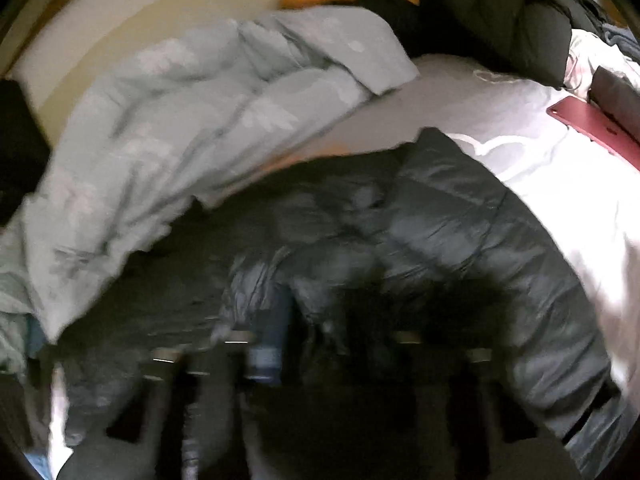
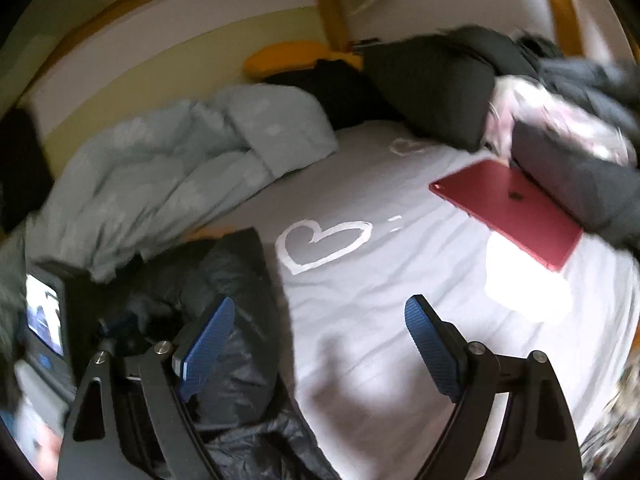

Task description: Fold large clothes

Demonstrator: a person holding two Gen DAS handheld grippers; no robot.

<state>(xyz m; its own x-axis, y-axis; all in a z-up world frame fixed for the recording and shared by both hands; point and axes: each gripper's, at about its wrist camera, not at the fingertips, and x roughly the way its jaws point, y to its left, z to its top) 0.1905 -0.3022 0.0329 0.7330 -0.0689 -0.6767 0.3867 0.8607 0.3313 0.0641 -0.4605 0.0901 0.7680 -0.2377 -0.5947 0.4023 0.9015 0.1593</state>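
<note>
A dark grey puffer jacket (image 1: pixel 440 216) lies on the bed's grey heart-print sheet (image 2: pixel 360 280). In the left wrist view the jacket fills the lower frame and bunches around my left gripper (image 1: pixel 316 332). One blue pad (image 1: pixel 268 344) shows and the other finger is buried in dark fabric, so the jaws appear closed on the jacket. In the right wrist view my right gripper (image 2: pixel 320 320) is open and empty above the sheet. Its left pad (image 2: pixel 208 344) hangs over the jacket's right edge (image 2: pixel 236 280).
A pale blue duvet (image 1: pixel 180 120) is heaped on the left. Black coats (image 2: pixel 432 80) and an orange pillow (image 2: pixel 288 56) lie at the headboard. A red tablet (image 2: pixel 508 212) lies on the sheet at right beside grey clothes (image 2: pixel 580 184). A lit screen (image 2: pixel 44 320) sits far left.
</note>
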